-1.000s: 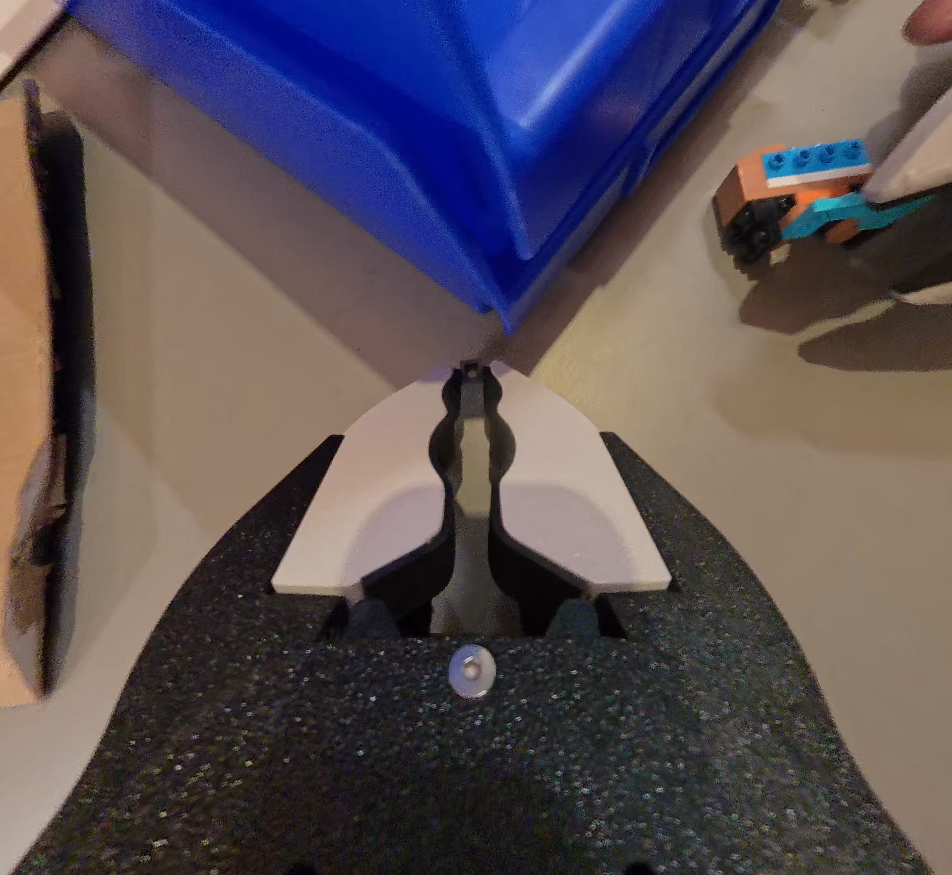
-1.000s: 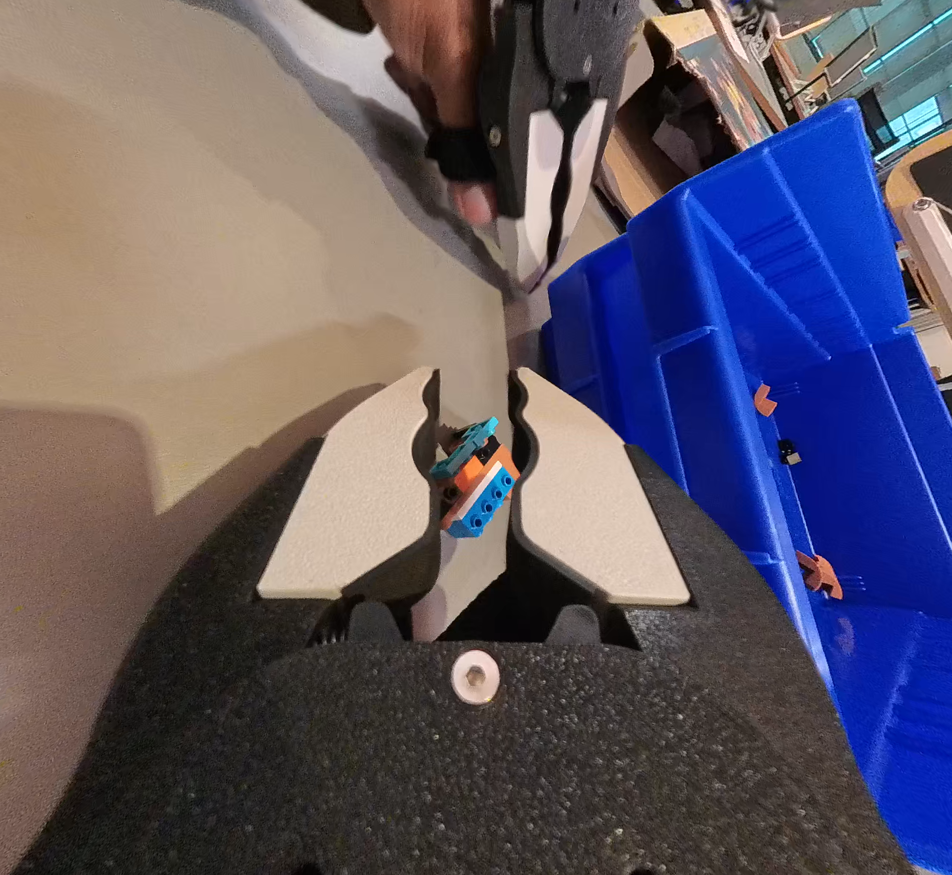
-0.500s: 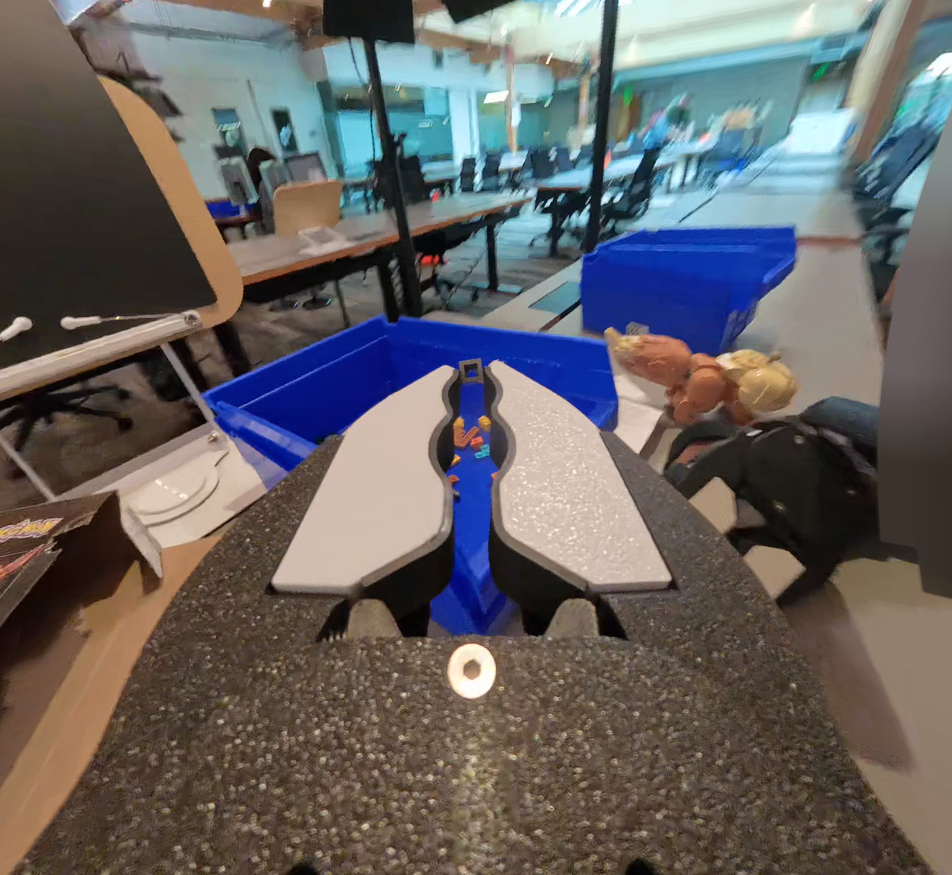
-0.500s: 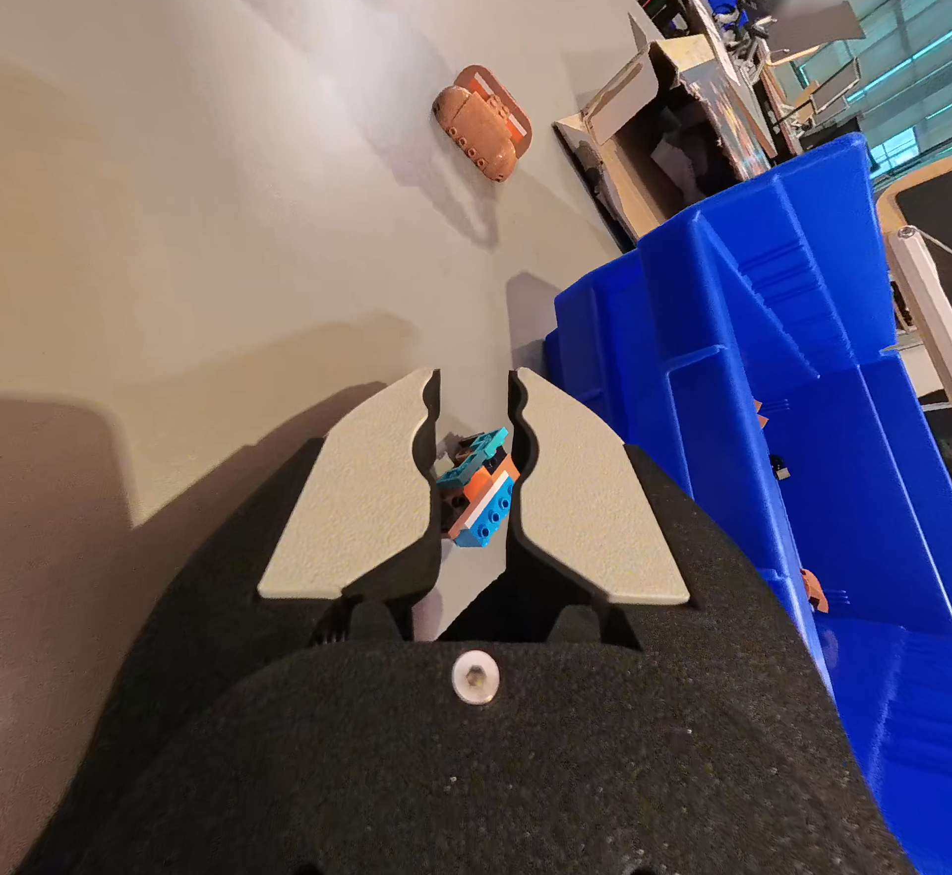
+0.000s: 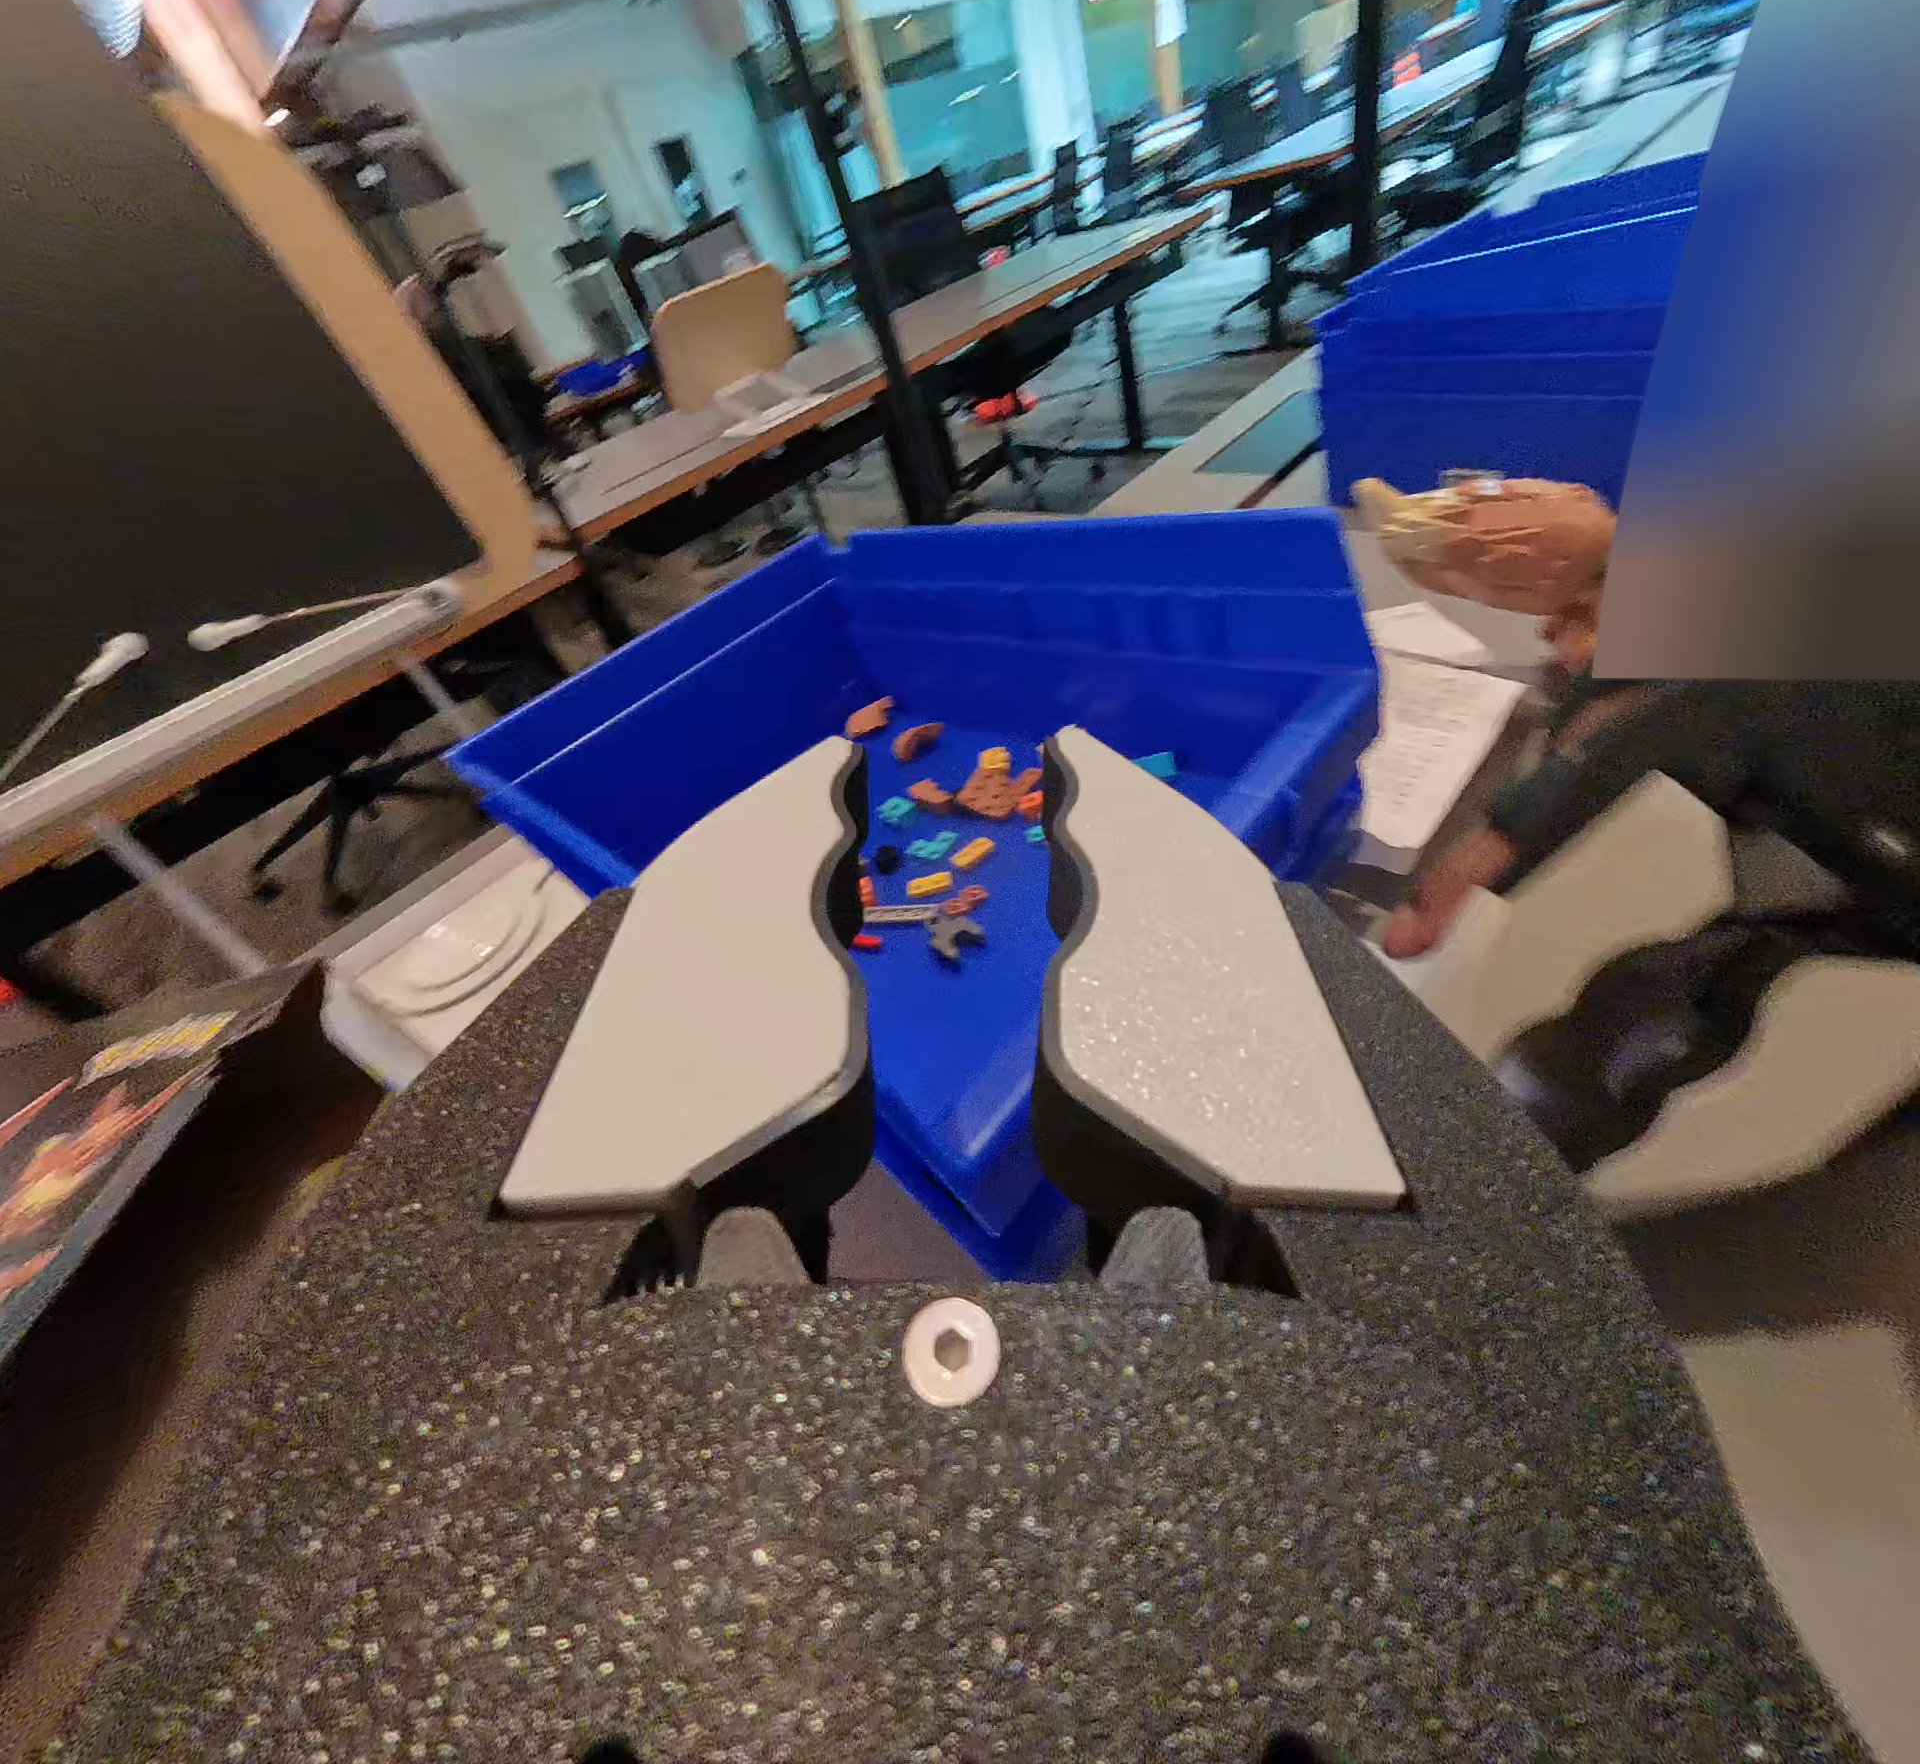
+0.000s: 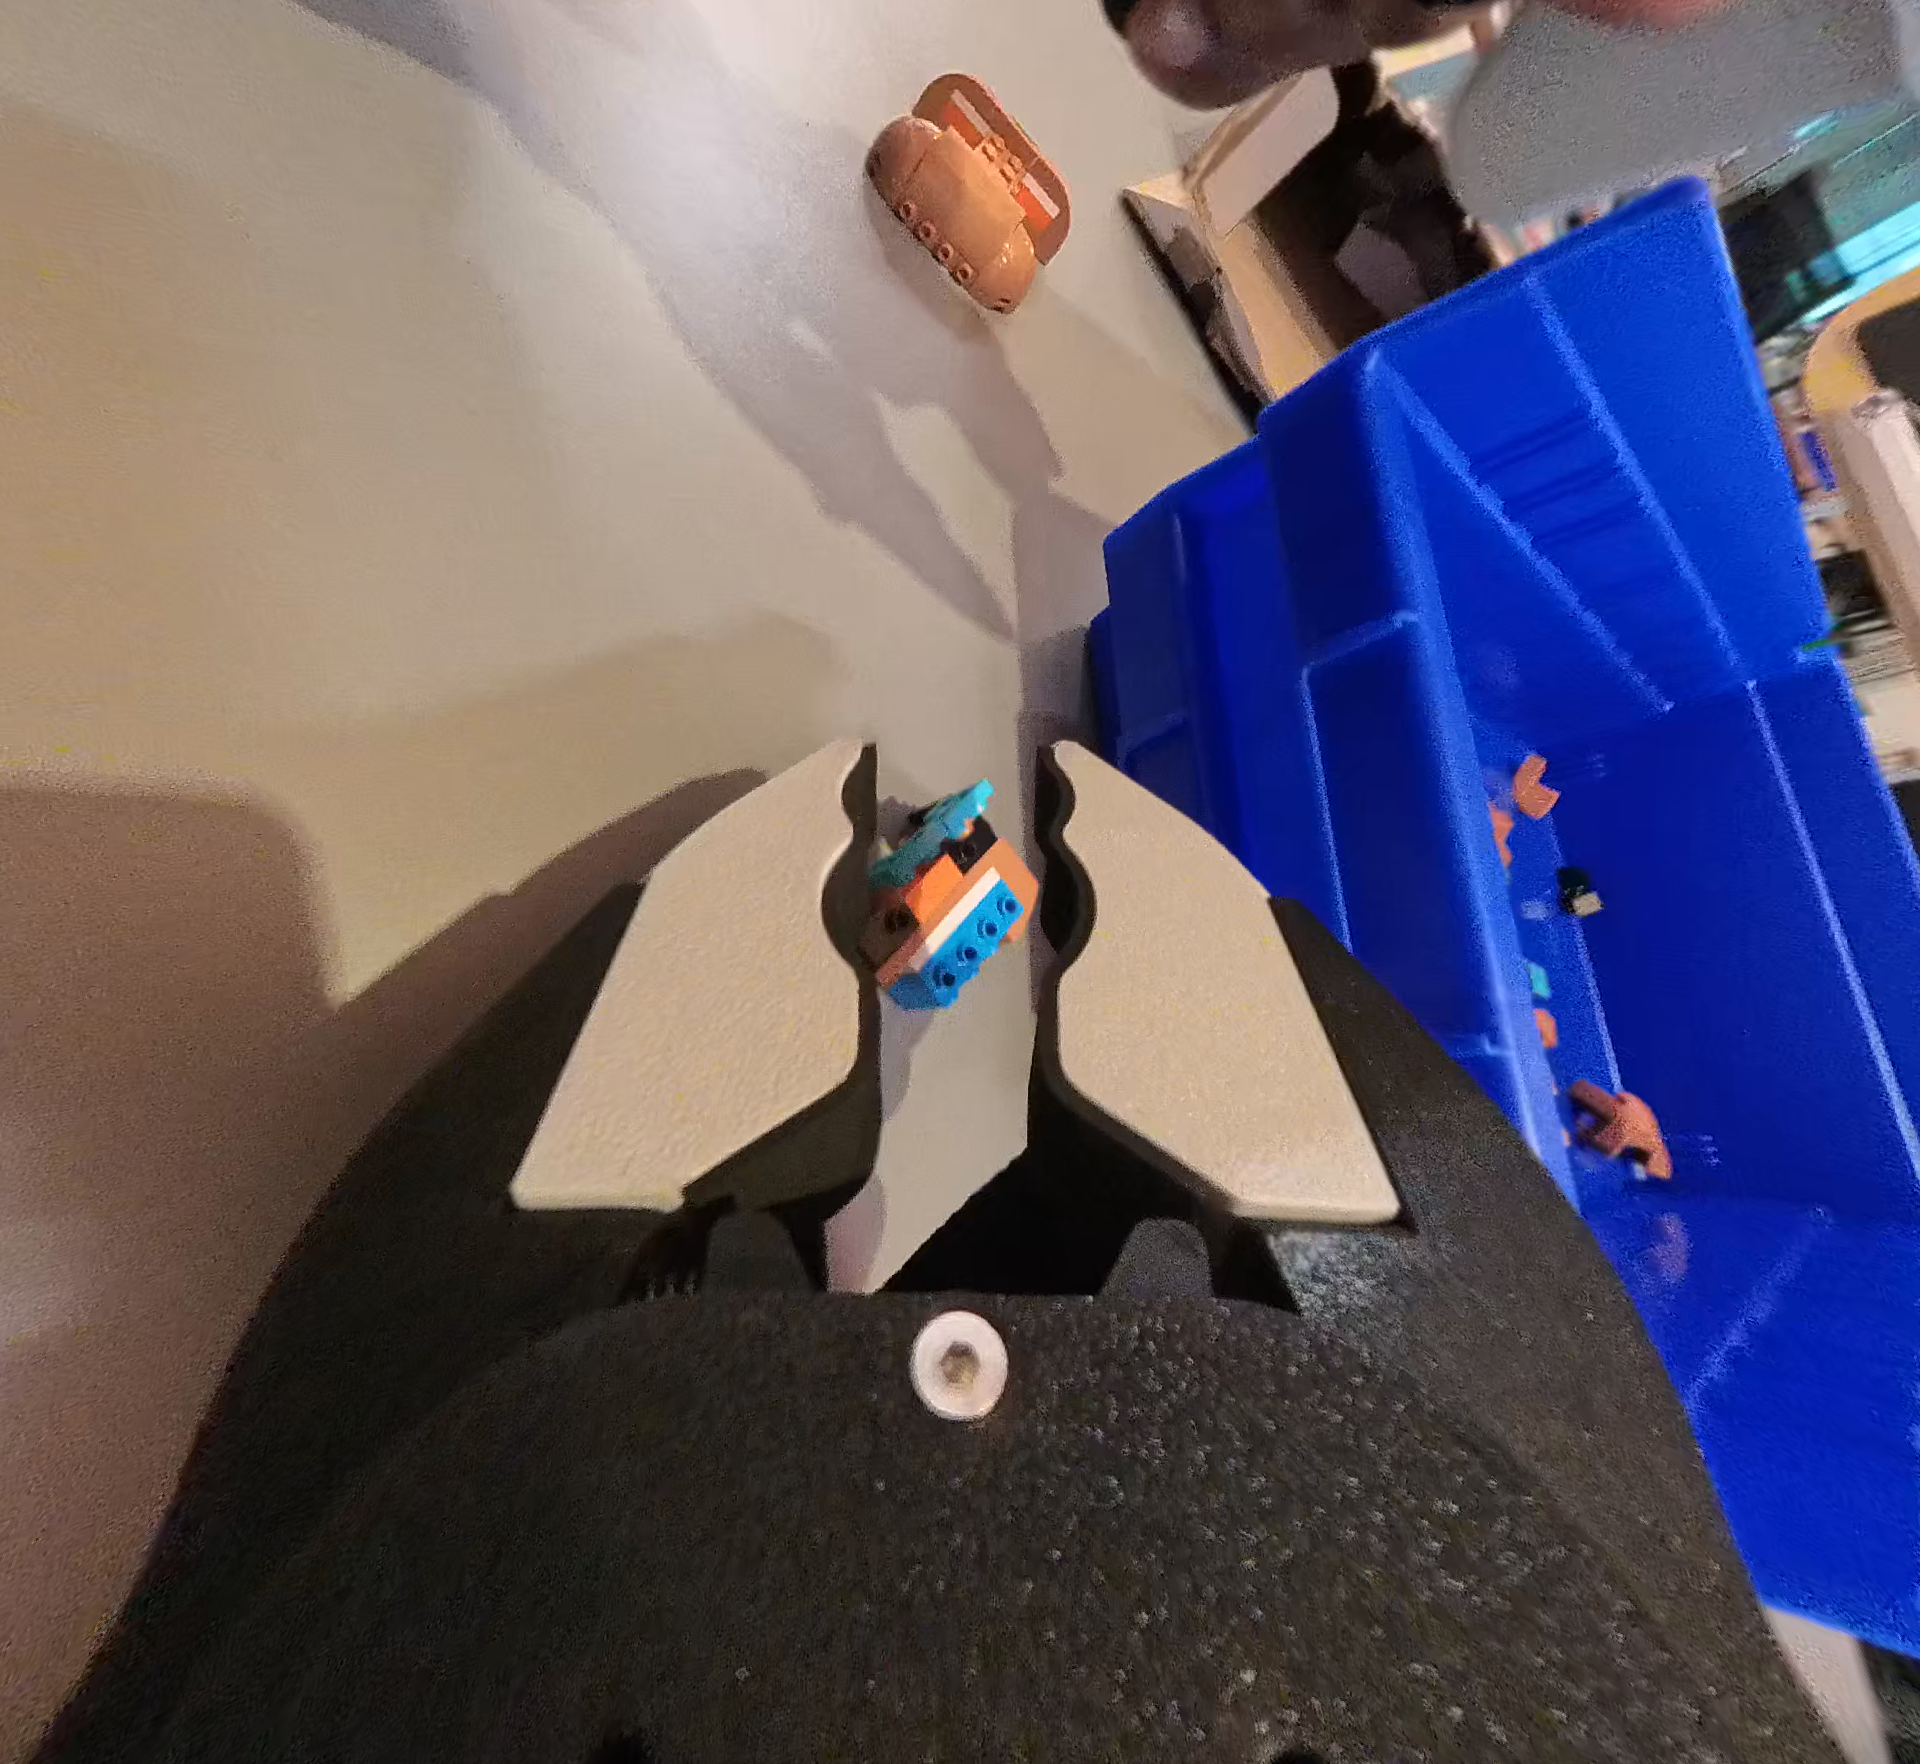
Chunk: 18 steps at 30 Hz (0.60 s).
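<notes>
Hovering over the blue bin (image 5: 1091,634), the left gripper (image 5: 951,779) hangs with jaws apart and empty, loose bricks (image 5: 940,847) scattered on the bin floor below. On the table (image 6: 416,467) beside that bin, the right gripper (image 6: 951,774) brackets a small brick model (image 6: 951,904), jaws apart, the left finger touching it and a gap at the right. An orange rounded piece (image 6: 966,197) lies farther off.
</notes>
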Available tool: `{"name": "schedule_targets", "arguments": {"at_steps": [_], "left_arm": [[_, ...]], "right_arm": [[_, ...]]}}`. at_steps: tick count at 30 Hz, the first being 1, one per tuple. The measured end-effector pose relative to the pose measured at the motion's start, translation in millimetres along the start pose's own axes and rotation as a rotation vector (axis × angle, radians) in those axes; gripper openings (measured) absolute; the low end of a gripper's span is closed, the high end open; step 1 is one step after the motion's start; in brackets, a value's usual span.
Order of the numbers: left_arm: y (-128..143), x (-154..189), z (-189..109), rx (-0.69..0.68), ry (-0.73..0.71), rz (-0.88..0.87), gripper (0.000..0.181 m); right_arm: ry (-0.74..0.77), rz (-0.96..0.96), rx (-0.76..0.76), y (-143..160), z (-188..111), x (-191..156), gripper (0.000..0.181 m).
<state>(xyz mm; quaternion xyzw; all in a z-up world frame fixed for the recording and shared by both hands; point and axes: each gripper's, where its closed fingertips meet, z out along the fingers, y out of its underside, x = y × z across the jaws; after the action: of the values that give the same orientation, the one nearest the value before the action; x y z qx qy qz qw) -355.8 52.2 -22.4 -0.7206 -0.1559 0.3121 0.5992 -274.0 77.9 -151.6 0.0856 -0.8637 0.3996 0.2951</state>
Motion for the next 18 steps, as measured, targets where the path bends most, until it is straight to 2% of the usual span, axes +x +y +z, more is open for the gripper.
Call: {"name": "schedule_targets", "arguments": {"at_steps": [2, 4, 6, 7, 12, 18], "left_arm": [[4, 22, -7, 0.034, 0.147, 0.008, 0.026], [13, 58, -17, 0.017, 0.394, 0.009, 0.021], [36, 94, -27, -0.109, 0.646, 0.003, 0.022], [50, 103, -28, -0.179, 0.693, 0.025, 0.022], [113, 114, -18, -0.456, 0.668, 0.226, 0.028], [137, 113, -7, -0.562, 0.602, 0.224, 0.031]], "right_arm": [[-0.043, 0.047, 0.005, 3, -6, 2, 0.03], [-0.085, 0.086, 0.008, 7, -12, 4, 0.031], [-0.131, 0.114, 0.014, 12, -19, 4, 0.031], [-0.148, 0.125, 0.009, 15, -21, 4, 0.031], [-0.183, 0.127, -0.061, 36, -20, 0, 0.034], [-0.182, 0.074, -0.117, 44, -8, -10, 0.034]]}}
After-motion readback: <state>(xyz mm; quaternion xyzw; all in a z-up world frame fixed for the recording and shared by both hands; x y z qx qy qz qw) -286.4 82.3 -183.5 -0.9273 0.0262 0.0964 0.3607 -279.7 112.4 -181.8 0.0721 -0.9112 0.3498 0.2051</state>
